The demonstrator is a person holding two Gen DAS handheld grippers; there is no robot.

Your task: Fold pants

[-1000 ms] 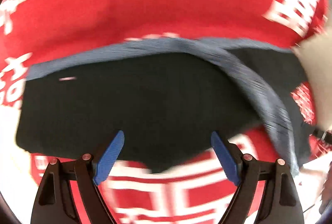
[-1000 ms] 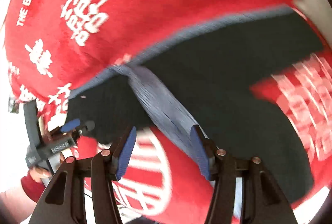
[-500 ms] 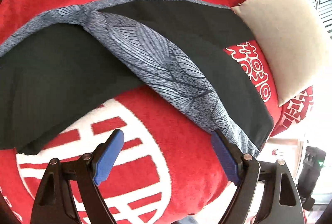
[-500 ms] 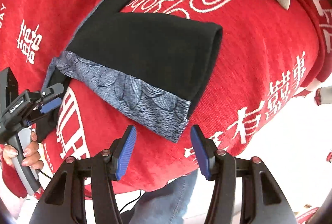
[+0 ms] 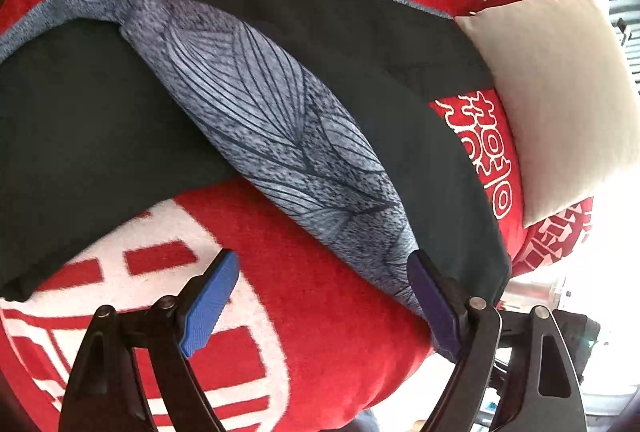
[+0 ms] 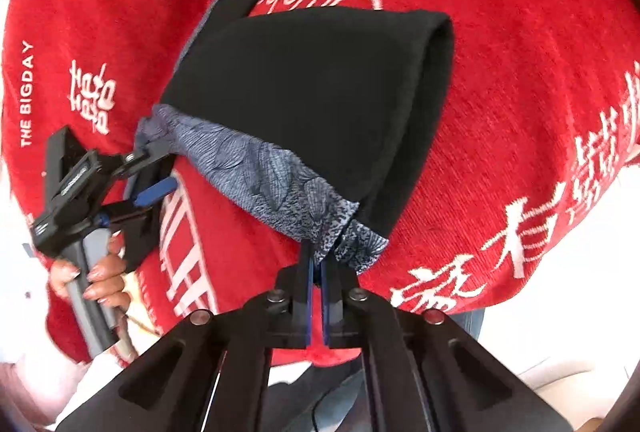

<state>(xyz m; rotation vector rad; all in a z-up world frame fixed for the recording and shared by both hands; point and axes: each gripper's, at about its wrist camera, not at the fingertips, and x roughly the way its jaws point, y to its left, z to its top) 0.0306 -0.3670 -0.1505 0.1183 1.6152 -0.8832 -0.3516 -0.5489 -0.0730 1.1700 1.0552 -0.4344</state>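
Observation:
Black pants with a blue-grey leaf-patterned band lie on a red blanket with white characters. My left gripper is open over the blanket, and the band's lower end runs past its right pad. From the right wrist, the pants lie doubled over, the fold at the right. My right gripper is shut on the bunched lower corner of the band. The left gripper stands open at the band's left end, held by a hand.
A beige pillow lies on the blanket beyond the pants. The blanket's near edge drops off just behind both grippers, with a person's jeans below it. A dark device shows at the lower right of the left wrist view.
My right gripper has closed on the band's corner, which now bunches between its pads. Both views first swept across the pants, then settled. The left gripper stays open.

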